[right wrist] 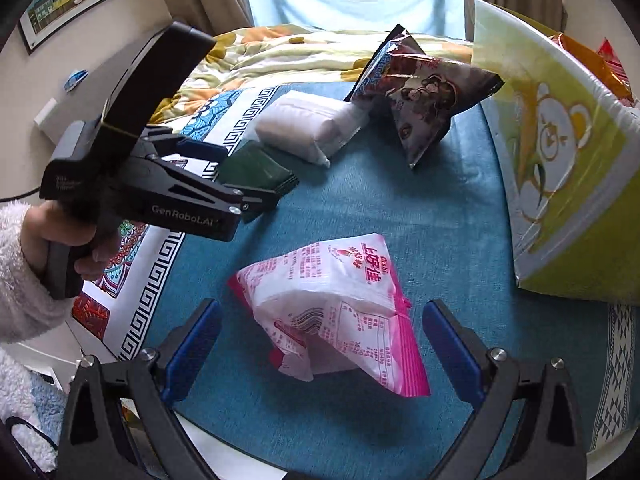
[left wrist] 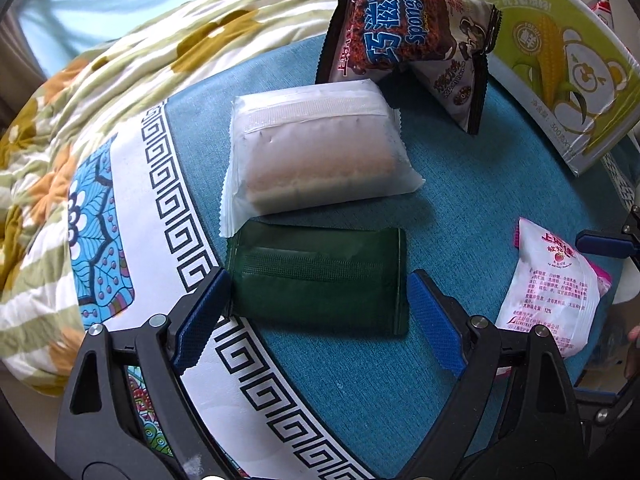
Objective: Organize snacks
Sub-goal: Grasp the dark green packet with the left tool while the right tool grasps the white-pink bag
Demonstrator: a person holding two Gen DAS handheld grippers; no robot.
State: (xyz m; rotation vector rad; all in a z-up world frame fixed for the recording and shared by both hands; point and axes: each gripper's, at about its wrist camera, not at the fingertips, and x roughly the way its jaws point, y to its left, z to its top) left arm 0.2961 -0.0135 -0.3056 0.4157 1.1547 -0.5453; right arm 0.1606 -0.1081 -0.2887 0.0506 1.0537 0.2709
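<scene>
Both tongs stand wide at the pick-up step: the left tongs (left wrist: 318, 304) straddle the dark green packet (left wrist: 320, 280), the right tongs (right wrist: 322, 344) the pink packet (right wrist: 332, 312), both on the teal-clothed desk (left wrist: 460, 208). Next: closing squarely.

Both grippers' jaws wide apart

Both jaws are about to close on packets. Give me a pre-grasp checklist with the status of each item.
1. Left gripper open: ok, jaws stand on either side of the dark green packet.
2. Right gripper open: ok, the pink and white packet lies between its jaws.
3. Pads pressing yet: not ok, gaps show on both.
4. Green packet clear of the white packet: not ok, the white one's edge overlaps it.
5. Pink packet clear of neighbours: ok.
6. Room in the box: cannot tell.
</scene>
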